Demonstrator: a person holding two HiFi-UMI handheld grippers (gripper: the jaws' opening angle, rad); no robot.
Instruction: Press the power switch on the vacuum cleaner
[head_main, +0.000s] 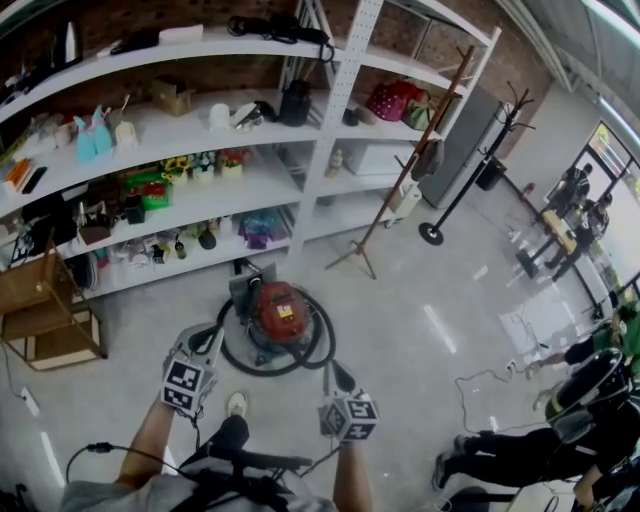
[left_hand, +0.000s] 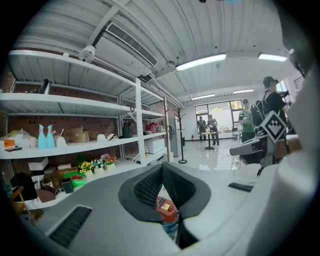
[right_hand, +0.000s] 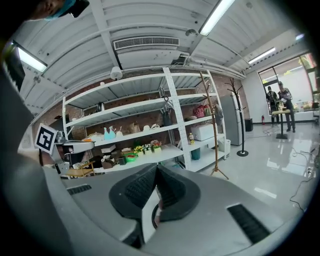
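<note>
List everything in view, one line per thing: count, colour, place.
vacuum: one, red, on the floor in front of the shelves
hose: one, black, looped round the vacuum
shelves: one unit, white, along the brick wall, full of small goods
wooden rack: one, brown, right of the shelves
black rack: one, further right
crate: at least one, brown wood, on the floor at far left
cable: one, dark, on the floor at right
bystanders: several, dark clothes, right edge
left claw: grey, shut, empty, above the vacuum
right claw: grey, shut, empty, beside the left
</note>
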